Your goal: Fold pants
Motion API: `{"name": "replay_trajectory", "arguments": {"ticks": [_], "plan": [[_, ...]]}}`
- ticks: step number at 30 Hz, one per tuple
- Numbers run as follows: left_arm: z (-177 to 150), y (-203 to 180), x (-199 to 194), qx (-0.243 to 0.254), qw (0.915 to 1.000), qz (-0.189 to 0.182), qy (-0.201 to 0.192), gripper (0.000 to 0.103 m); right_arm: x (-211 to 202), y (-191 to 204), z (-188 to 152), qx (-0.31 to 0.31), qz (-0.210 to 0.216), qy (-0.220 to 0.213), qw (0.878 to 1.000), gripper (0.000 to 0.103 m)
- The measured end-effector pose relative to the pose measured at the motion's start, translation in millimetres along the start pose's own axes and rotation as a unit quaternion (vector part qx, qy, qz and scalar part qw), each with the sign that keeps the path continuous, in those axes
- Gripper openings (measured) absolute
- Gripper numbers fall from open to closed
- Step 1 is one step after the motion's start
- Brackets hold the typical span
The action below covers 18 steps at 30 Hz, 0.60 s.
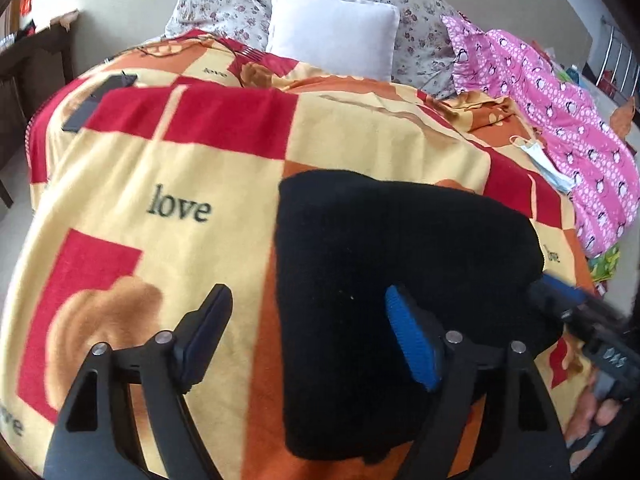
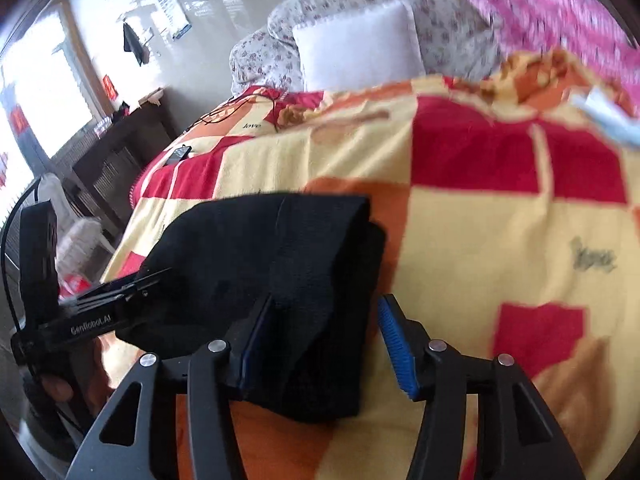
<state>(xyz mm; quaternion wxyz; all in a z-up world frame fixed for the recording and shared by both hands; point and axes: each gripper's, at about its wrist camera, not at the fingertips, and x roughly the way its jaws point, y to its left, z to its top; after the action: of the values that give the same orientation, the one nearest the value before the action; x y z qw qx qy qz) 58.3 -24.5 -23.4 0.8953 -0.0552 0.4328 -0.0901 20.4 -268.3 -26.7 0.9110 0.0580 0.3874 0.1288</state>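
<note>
Black folded pants (image 1: 400, 280) lie on the checked blanket (image 1: 192, 168), close under both grippers. Left gripper (image 1: 308, 332) stands with jaws wide apart — one finger over the blanket, the blue pad (image 1: 412, 344) over the cloth, gripping nothing. Right gripper (image 2: 320, 344) is also spread wide, its fingers at both sides of the near right edge of the pants. Beyond the far edge the blanket runs free to the white pillow (image 1: 332, 30); pink clothes (image 1: 560, 120) and a face mask (image 1: 544, 160) lie at the right side.
</note>
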Motion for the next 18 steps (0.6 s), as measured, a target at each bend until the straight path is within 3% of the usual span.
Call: {"name": "replay_trajectory", "arguments": {"ticks": [1,4,8,13,18], "plan": [[0,-2,-5,0.009,0.9998,0.016,-0.007,0.08,-9,3,3,-0.009,-0.01,-0.01,1.0,0.053],[-2,-7,-12,0.023,0.9987,0.041,-0.02,0.079,-25,17,10,-0.024,0.022,-0.023,0.999,0.04],[-4,-9,-5,0.031,0.998,0.053,-0.014,0.08,-14,45,7,-0.074,0.028,-0.001,0.997,0.023],[-6,-13,-2,0.029,0.9978,0.057,-0.019,0.08,9,56,-22,-0.1,-0.007,0.025,0.995,0.023],[-9,-21,-7,0.039,0.9965,0.067,-0.03,0.08,2,52,-25,-0.08,0.007,0.012,0.997,0.024]]}}
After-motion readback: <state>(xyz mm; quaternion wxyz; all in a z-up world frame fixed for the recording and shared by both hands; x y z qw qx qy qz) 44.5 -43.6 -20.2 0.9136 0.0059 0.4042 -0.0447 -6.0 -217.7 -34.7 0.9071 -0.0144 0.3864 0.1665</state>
